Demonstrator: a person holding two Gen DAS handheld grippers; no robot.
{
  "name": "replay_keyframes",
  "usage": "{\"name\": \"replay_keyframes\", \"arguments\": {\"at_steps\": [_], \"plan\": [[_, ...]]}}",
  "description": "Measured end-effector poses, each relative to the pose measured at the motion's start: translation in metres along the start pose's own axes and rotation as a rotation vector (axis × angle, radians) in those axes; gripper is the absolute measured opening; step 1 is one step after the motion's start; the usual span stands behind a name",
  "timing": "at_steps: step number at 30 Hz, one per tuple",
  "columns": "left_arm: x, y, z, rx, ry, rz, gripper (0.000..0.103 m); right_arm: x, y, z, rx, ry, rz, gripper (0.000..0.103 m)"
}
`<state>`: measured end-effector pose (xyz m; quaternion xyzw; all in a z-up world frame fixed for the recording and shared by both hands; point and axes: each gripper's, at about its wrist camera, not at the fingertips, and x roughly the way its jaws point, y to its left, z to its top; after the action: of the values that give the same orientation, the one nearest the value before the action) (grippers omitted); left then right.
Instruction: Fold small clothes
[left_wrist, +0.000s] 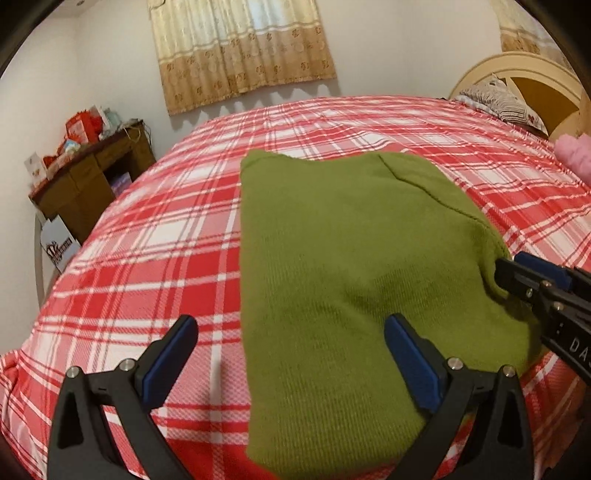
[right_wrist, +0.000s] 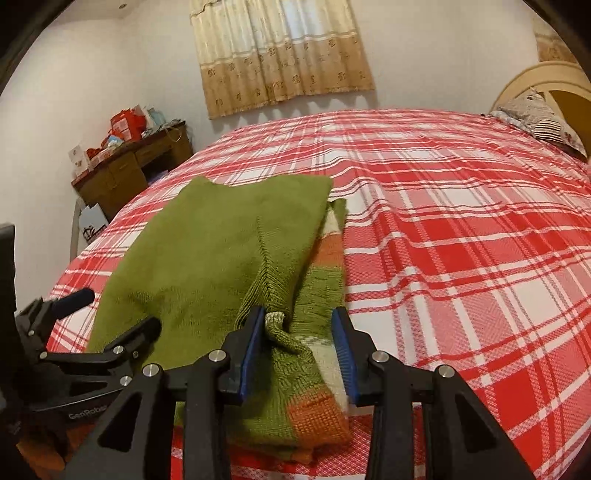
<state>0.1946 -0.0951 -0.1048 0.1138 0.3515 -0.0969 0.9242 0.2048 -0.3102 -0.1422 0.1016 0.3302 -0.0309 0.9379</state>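
Left wrist view: the green sweater (left_wrist: 332, 277) lies flat on the red plaid bedspread (left_wrist: 147, 229). The left gripper (left_wrist: 291, 354) hangs over its near left edge, fingers spread wide, gripping nothing. The right gripper (left_wrist: 496, 273) touches the sweater's right edge; its state is unclear here.

Right wrist view: the right gripper (right_wrist: 299, 343) has its 2 fingers apart, straddling a bunched striped sleeve (right_wrist: 314, 369) beside the sweater (right_wrist: 207, 251). The left gripper (right_wrist: 118, 317) stands open

Black left gripper (left_wrist: 291, 354), right gripper (right_wrist: 300, 343): blue pads, silver screws.
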Motion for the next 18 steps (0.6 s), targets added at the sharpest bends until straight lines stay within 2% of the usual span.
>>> {"name": "replay_keyframes", "arguments": {"at_steps": [3,8,11,12,15,18], "plan": [[-0.002,-0.001,-0.005,0.007,0.003,-0.008,0.103,-0.006,-0.012,-0.004,0.067,-0.009,-0.031,0.038],[-0.002,0.001,-0.010,-0.015,0.008,-0.034,0.103,-0.013,-0.040,-0.012,0.210,-0.022,0.013,0.038],[0.000,0.008,-0.014,-0.059,0.016,-0.072,0.103,-0.025,-0.038,-0.013,0.224,-0.055,-0.046,0.038],[0.001,0.012,-0.015,-0.079,0.022,-0.092,0.103,-0.031,-0.035,-0.011,0.218,-0.073,-0.055,0.038],[0.004,0.017,-0.018,-0.124,0.038,-0.136,0.103,-0.051,-0.002,-0.006,0.103,-0.142,-0.006,0.040],[0.006,0.021,-0.019,-0.157,0.052,-0.161,0.103,-0.040,0.029,-0.001,0.001,-0.088,0.086,0.040]]}}
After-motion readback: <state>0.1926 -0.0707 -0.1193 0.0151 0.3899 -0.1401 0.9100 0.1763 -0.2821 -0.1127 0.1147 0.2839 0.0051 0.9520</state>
